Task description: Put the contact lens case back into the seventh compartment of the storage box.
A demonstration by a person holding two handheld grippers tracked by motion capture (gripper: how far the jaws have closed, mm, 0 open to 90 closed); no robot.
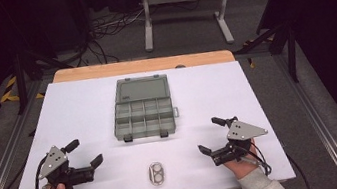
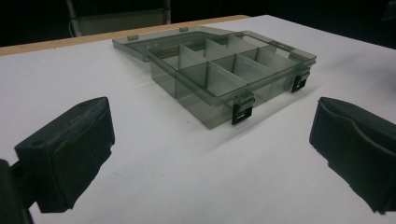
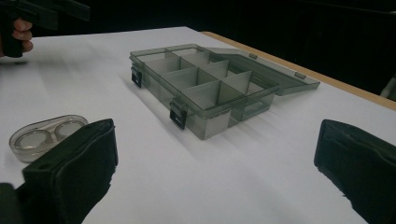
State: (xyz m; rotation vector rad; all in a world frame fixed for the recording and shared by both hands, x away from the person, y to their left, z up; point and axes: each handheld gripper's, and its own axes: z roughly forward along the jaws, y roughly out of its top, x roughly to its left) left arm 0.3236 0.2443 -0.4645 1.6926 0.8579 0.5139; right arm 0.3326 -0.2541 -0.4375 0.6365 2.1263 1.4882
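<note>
The left gripper rests at about eight o'clock on the table, jaws spread wide with nothing between them. At the centre sits the box, a grey see-through organizer with its lid folded back flat toward twelve o'clock and its compartments bare, as far as the gripper views show. The case, a small clear two-well case, lies at six o'clock near the table's front edge, well apart from the box and between the two hands. The right gripper sits at about four o'clock, jaws likewise wide and empty; in its own view the case lies just beyond its left jaw. Judged from this, the work has barely begun: the box is open, but the case is untouched and nothing is loaded.
</note>
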